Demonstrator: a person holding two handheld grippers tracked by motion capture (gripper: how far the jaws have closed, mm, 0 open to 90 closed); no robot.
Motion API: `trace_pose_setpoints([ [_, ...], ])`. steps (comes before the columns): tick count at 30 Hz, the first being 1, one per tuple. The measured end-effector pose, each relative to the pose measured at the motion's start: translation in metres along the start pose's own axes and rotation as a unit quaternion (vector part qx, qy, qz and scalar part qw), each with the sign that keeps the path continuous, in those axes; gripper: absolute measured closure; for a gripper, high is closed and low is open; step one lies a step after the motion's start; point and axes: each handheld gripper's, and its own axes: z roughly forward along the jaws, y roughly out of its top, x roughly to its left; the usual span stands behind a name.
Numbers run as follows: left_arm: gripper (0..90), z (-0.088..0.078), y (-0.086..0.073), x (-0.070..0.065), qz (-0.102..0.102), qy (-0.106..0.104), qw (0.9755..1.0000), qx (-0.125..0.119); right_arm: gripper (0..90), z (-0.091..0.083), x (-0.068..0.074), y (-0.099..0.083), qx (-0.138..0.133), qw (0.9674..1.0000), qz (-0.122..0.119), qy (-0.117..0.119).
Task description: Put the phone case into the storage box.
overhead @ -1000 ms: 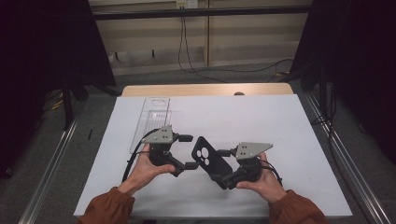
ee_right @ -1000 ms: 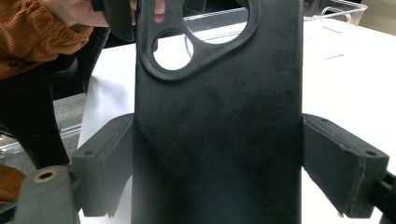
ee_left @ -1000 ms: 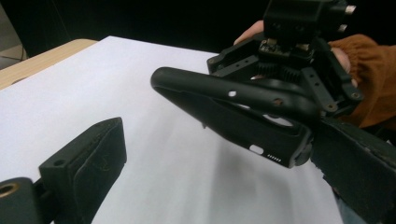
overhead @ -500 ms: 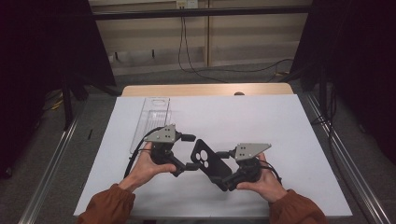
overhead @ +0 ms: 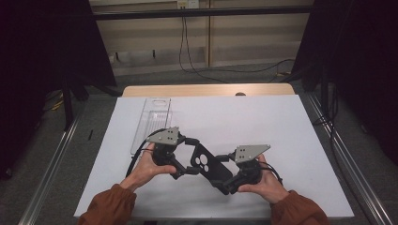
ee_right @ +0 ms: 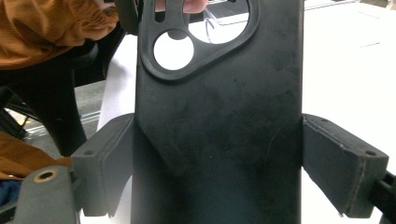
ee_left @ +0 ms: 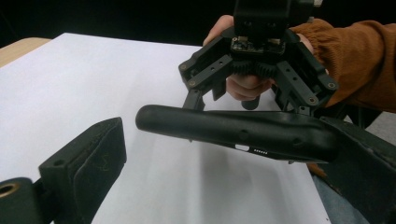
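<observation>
- Right gripper (overhead: 224, 180): its jaws are closed across the width of a black, matte, soft-plastic phone case (overhead: 208, 167), one pad pressed on each long edge, as the right gripper view shows.
- Phone case (ee_right: 217, 116): held above the white paper-covered table (overhead: 281, 126), just at 6 o'clock of its centre, between the two hands. Its camera cut-out, a rounded opening with circular holes, sits at the 12 o'clock end in the right gripper view; the lower end is cut off by the frame.
- Left gripper (overhead: 190, 154): jaws parted. In the left gripper view, one pad (ee_left: 88, 158) stands clear of the case (ee_left: 233, 133); the other meets the case's end at 3 o'clock, and real contact is hard to judge.
- Clear plastic oblong tray (overhead: 152, 124): lies flat at 10 o'clock of the grippers, well apart from them.
- Writing: a faint scratched mark on the left pad, unreadable; no brand visible on the case.
- Person: rust-orange sleeves (overhead: 108, 208) enter at 6 o'clock, cut off by the frame.
</observation>
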Motion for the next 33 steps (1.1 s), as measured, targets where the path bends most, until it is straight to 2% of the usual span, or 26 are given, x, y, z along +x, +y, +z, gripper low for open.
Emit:
trace_pose_setpoints([
  [8,3.1,0.0017,-0.0002,0.0,0.009,-0.013,0.9999,-0.002,13.9,0.0001,0.0008,-0.0001,0.003,1.0,-0.002,0.007],
  [11,3.7,0.0021,0.0,-0.0006,0.011,-0.024,0.9997,-0.001,13.9,0.0008,0.0017,-0.0004,0.005,0.9999,-0.003,0.013],
  [23,10.1,0.0024,0.0006,-0.0017,0.023,-0.046,0.9987,0.002,13.9,0.0006,0.0021,-0.0008,0.01,0.9997,-0.003,0.024],
  [33,10.3,0.0038,0.0005,-0.0012,0.021,-0.059,0.998,0.001,13.9,0.0002,0.0025,-0.0007,0.011,0.9995,-0.005,0.03],
])
